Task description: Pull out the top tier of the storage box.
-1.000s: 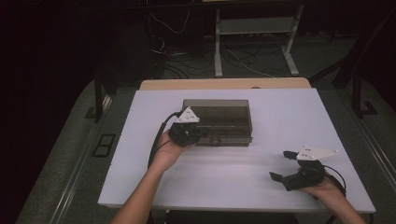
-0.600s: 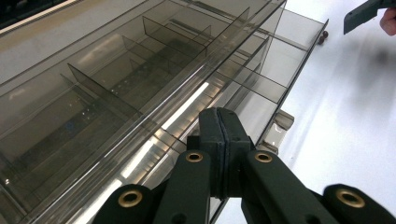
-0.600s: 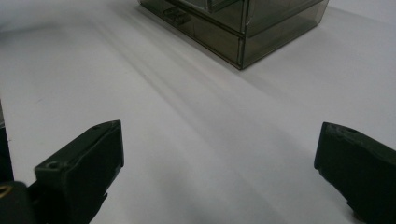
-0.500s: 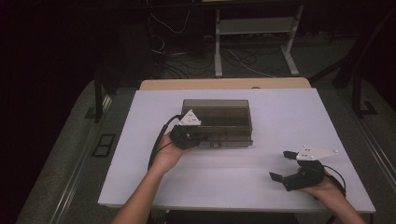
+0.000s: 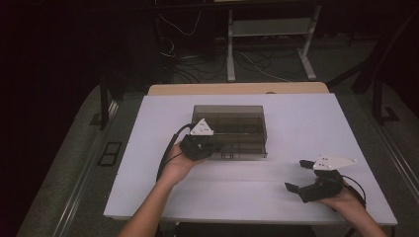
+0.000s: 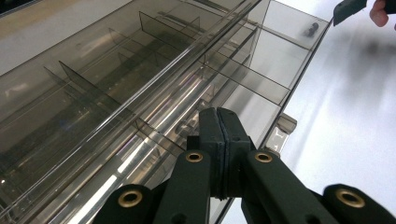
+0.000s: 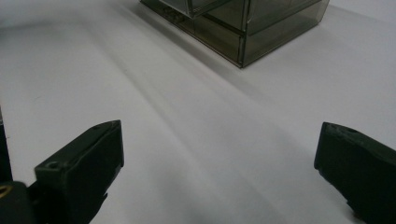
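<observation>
A smoky clear plastic organizer box (image 5: 237,123) with divided compartments stands in the middle of the white table (image 5: 306,118). My left gripper (image 5: 215,147) sits at the box's front left corner, tips against its front wall. In the left gripper view its jaws (image 6: 218,114) are pressed together with nothing visible between them, the box (image 6: 116,84) just beyond. My right gripper (image 5: 298,175) rests low over the table's front right, well apart from the box. Its jaws (image 7: 219,140) stand wide open over bare tabletop, with the box (image 7: 261,28) farther off.
A wooden board (image 5: 237,89) lies along the table's far edge. Behind it are floor cables (image 5: 197,64) and a white metal stand (image 5: 267,29). The table's front edge runs just under both hands. A small dark item (image 6: 310,30) lies in the box's end compartment.
</observation>
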Demonstrator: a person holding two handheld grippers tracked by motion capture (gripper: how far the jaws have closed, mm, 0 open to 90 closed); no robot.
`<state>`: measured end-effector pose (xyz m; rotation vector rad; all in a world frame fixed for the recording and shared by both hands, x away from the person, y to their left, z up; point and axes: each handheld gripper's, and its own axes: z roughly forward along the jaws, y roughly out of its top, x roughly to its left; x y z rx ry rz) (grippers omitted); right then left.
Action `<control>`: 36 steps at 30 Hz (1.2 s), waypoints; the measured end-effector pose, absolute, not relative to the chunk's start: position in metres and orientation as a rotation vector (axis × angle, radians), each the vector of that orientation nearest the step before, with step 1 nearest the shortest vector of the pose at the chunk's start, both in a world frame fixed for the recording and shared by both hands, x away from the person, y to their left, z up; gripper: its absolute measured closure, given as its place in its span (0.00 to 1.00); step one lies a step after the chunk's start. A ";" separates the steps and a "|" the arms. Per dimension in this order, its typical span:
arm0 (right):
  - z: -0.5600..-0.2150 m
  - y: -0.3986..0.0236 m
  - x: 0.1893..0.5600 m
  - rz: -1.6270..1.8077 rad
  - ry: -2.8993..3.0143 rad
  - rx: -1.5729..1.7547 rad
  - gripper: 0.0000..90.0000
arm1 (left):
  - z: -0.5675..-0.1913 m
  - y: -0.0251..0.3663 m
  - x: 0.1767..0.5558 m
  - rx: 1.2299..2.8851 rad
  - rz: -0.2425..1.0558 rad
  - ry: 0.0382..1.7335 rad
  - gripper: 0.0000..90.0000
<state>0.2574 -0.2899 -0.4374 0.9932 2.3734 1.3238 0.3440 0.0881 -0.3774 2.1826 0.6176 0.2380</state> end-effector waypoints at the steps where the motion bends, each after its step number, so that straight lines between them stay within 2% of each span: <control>1: -0.437 -0.290 0.257 1.322 2.374 0.994 0.01 | -0.377 0.088 0.344 2.183 0.237 0.617 0.99; 36: -0.438 -0.290 0.257 1.323 2.375 0.993 0.01 | -0.378 0.088 0.326 2.200 0.201 0.604 0.99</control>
